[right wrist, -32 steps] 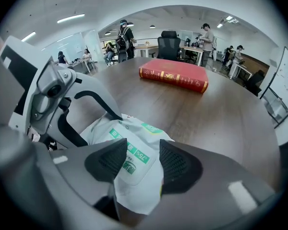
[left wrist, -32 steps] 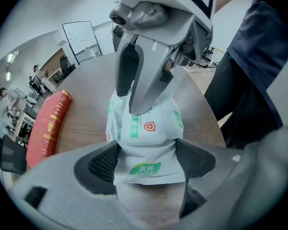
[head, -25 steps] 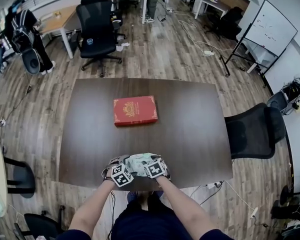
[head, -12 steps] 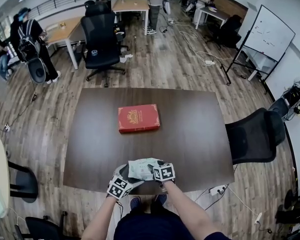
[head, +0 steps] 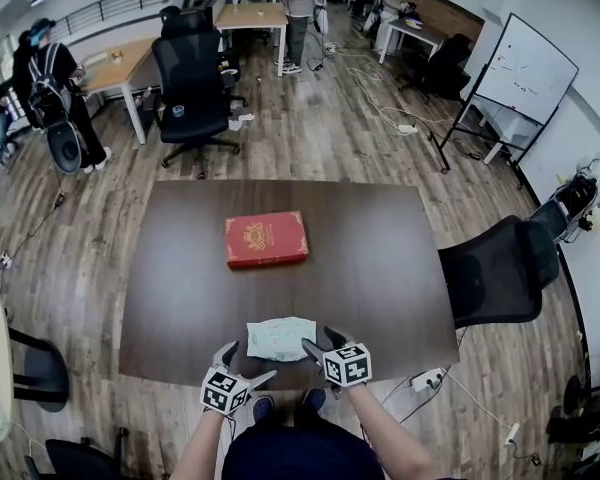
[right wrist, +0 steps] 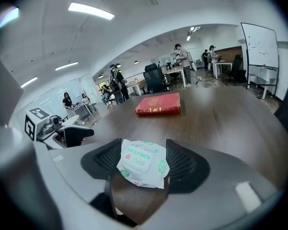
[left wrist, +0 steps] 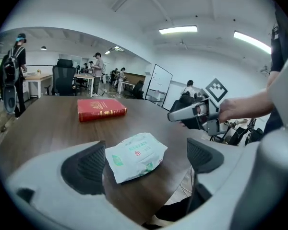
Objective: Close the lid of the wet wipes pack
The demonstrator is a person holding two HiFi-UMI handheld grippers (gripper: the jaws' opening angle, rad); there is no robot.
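Observation:
The wet wipes pack, white with green print, lies flat on the dark table near its front edge; its top flap looks flat. My left gripper hovers just in front of it at the left. Its jaws have just been opening and hold nothing. In the left gripper view the pack lies beyond the pads. My right gripper is raised beside the pack's right corner, open and empty. In the right gripper view the pack shows between the jaws but lies on the table beyond them, untouched.
A red book lies in the middle of the table. A black office chair stands at the table's right side, another behind it. People and desks are far back in the room.
Both grippers have lifted off the pack and drawn back toward the table's front edge. The left jaws have opened. The pack now lies free on the table.

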